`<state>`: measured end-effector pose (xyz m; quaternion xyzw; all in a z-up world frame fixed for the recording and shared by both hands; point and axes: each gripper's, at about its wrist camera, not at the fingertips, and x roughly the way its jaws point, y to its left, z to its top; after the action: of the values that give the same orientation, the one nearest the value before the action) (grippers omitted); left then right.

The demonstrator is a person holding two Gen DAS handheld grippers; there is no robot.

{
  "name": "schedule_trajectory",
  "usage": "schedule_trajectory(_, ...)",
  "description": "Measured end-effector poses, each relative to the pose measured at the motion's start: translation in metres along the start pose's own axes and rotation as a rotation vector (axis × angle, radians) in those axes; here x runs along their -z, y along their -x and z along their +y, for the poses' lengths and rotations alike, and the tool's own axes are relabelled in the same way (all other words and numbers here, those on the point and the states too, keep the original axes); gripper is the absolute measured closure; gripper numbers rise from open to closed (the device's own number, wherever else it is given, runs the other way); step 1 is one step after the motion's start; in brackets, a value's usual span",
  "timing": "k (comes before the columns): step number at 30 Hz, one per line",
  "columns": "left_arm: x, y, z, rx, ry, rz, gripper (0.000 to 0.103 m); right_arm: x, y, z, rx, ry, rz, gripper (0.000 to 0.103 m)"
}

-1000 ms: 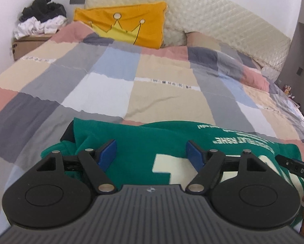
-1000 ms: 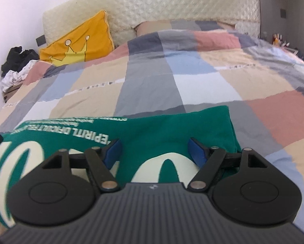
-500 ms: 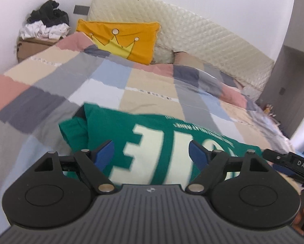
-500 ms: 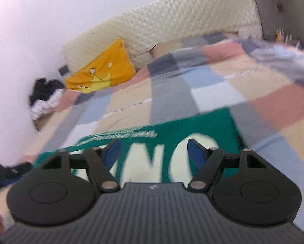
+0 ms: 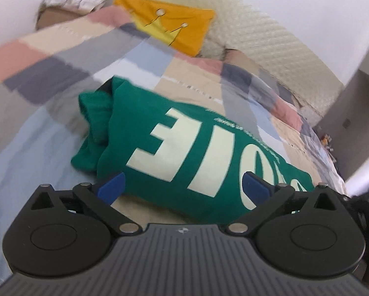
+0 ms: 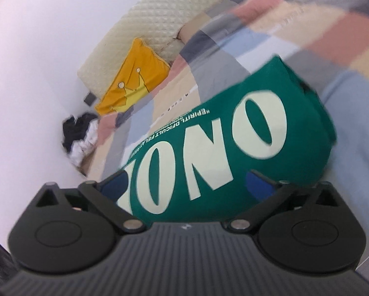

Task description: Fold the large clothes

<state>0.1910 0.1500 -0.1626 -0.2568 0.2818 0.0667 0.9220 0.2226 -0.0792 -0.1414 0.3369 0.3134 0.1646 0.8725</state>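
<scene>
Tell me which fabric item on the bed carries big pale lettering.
The green garment, folded, lying on the patchwork cover. The orange pillow by the headboard shows only a crown.

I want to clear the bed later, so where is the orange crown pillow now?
The orange crown pillow leans on the quilted headboard at the bed's far end, upper centre in the left wrist view, beyond the green shirt.

Folded green shirt (image 5: 184, 148) on checked bedspread (image 5: 48, 74); left hand-held gripper (image 5: 183, 187) wide.
</scene>
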Motion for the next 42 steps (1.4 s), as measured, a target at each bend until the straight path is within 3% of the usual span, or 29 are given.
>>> schedule_trajectory(4,-0.002,-0.01,0.008,-0.004,0.042,0.019,0.001,0.004,-0.013,-0.02,-0.085,-0.187,0.075,0.0)
schedule_trajectory(9,0.0,-0.02,0.017,0.021,0.13,0.042,0.001,0.014,-0.024,-0.038,-0.089,-0.342,0.114,0.0)
schedule_trajectory(19,0.001,-0.046,0.023,0.025,0.184,0.091,0.001,0.034,-0.053,-0.055,-0.096,-0.535,0.188,0.0)
schedule_trajectory(34,0.004,-0.063,0.034,0.009,0.24,0.106,0.001,0.043,-0.074,-0.07,-0.122,-0.692,0.104,0.0)
schedule_trajectory(42,0.008,-0.084,0.049,0.133,0.352,0.187,0.001,0.045,-0.058,-0.086,-0.141,-0.788,0.049,0.0)
